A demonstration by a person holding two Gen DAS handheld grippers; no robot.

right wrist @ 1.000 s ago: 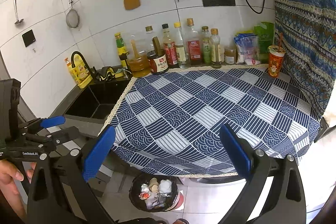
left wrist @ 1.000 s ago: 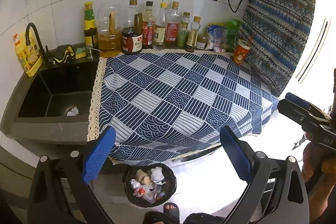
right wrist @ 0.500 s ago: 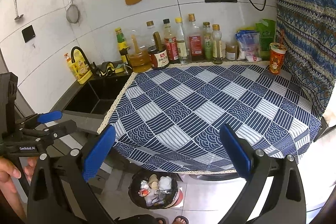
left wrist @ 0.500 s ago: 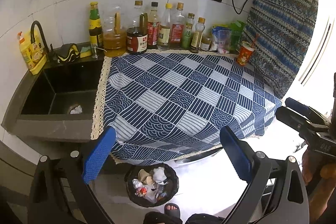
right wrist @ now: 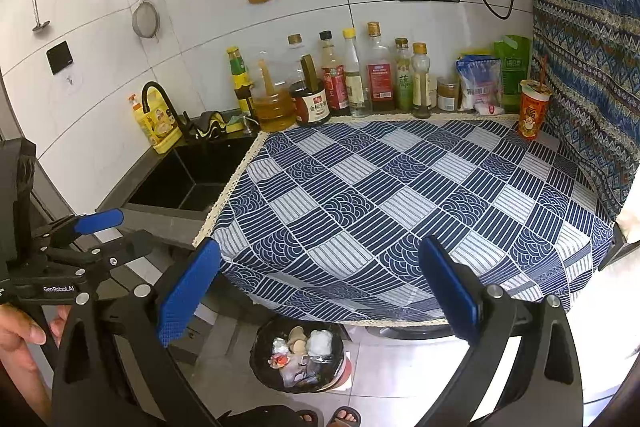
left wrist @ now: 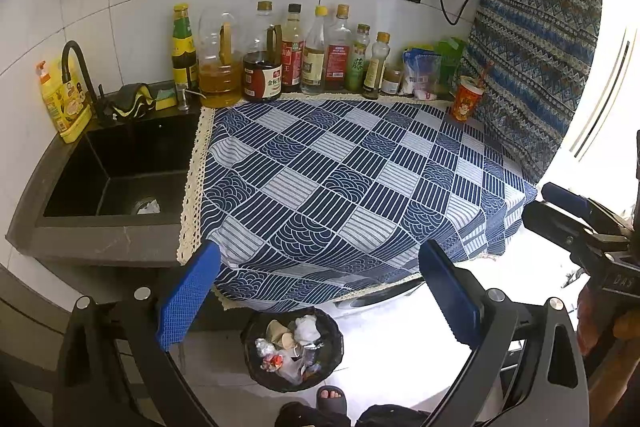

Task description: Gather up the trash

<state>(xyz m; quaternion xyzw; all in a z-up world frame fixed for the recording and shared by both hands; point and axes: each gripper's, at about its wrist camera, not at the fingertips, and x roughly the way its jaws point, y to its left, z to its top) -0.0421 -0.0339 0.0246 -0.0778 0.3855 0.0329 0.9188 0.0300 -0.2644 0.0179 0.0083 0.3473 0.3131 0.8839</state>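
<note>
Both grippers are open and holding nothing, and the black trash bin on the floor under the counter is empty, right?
Not quite. The left gripper and right gripper are open and hold nothing, but the black trash bin on the floor isn't empty: the right wrist view shows crumpled paper and wrappers inside it.
</note>
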